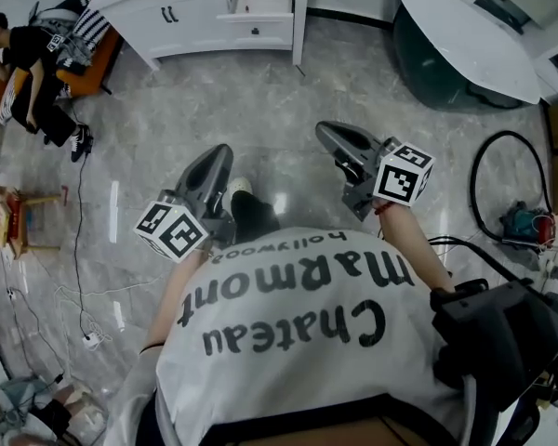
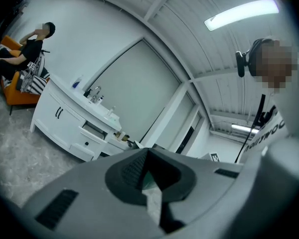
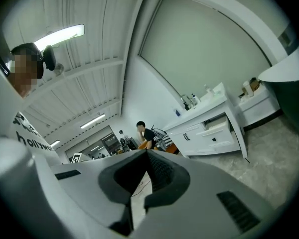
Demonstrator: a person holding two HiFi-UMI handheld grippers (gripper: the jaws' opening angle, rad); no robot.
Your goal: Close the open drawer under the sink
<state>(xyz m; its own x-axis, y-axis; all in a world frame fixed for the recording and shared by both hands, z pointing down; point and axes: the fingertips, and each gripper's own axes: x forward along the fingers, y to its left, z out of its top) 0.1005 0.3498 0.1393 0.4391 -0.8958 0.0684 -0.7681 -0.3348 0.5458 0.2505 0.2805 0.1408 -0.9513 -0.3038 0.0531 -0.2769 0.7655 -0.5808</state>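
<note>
- The open drawer (image 1: 263, 6) sits upper centre, well apart from both tools.
- The left hand-held gripper (image 1: 223, 153) and right hand-held gripper (image 1: 324, 131): jaws together, empty.
- Advice: approach, then push its front squarely with closed tips.

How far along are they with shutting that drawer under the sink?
Done: nothing yet. The drawer in the white cabinet stands pulled out. In hand: the left gripper and right gripper are shut and empty, a stretch of floor away from it. Left: reaching the drawer and pushing it in.
</note>
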